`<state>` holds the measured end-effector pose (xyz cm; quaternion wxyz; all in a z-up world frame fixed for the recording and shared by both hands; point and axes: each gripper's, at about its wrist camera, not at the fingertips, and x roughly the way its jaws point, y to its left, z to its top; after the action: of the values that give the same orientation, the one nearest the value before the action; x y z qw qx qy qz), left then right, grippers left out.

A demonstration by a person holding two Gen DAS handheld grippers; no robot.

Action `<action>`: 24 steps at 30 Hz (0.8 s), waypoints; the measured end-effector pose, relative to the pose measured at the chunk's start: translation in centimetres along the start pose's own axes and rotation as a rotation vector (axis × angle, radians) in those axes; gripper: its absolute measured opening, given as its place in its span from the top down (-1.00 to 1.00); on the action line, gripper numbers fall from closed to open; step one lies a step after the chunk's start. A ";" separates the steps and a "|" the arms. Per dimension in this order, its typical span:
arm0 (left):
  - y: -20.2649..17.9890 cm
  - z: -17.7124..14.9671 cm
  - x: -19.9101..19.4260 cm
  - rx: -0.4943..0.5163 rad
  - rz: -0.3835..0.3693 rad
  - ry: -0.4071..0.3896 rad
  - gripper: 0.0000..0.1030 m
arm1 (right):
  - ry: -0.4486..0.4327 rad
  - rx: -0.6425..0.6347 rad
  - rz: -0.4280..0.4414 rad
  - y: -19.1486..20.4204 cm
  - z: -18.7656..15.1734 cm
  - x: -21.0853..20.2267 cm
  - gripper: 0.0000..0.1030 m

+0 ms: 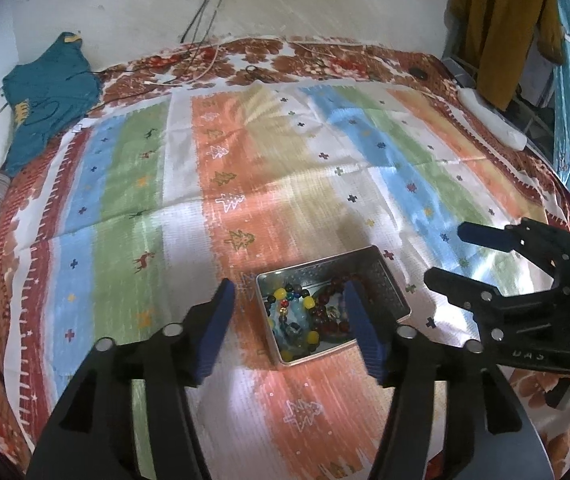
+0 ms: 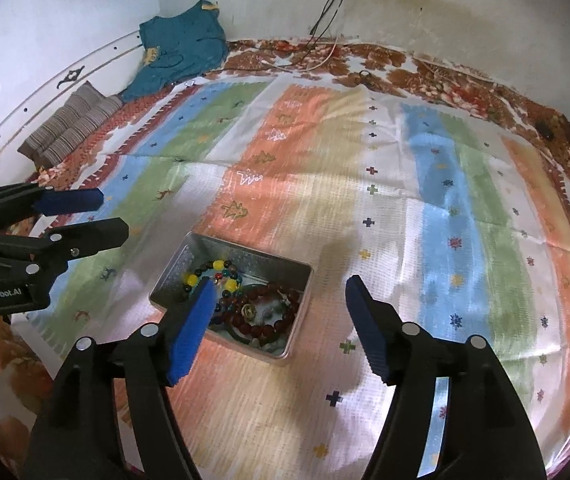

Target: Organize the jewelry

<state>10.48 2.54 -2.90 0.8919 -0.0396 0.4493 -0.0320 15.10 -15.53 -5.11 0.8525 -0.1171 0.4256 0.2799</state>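
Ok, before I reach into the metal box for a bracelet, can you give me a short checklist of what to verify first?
1. Left gripper open and empty: ok.
2. Right gripper open and empty: ok.
3. Metal box is uncovered, no lid on it: ok.
4. Bracelets separate for a clean pick: not ok; the dark red bead bracelet and the multicolour bead bracelet lie bunched together.
5. Box sits flat on the striped cloth: ok.
6. The two grippers are apart, not touching: ok.
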 end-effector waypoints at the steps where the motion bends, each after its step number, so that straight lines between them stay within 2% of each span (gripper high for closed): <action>1: 0.0 -0.1 -0.2 -0.003 -0.001 -0.004 -0.22 | -0.006 0.002 0.001 0.1 -0.2 -0.3 -0.38; 13: -1.0 -2.6 -2.8 -0.006 0.000 -0.052 -0.67 | -0.029 0.001 -0.019 0.6 -1.9 -2.1 -0.50; 21: -2.3 -4.4 -4.3 0.012 0.009 -0.090 -0.88 | -0.074 -0.006 -0.020 1.1 -3.2 -4.1 -0.66; 24: -2.7 -5.1 -4.8 0.018 0.028 -0.106 -0.89 | -0.094 -0.020 -0.020 1.5 -3.8 -4.9 -0.76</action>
<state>3.45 0.07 -1.78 0.9151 -0.0271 0.4017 -0.0213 9.36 -17.78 -3.48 0.8732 -0.1166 0.3811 0.2805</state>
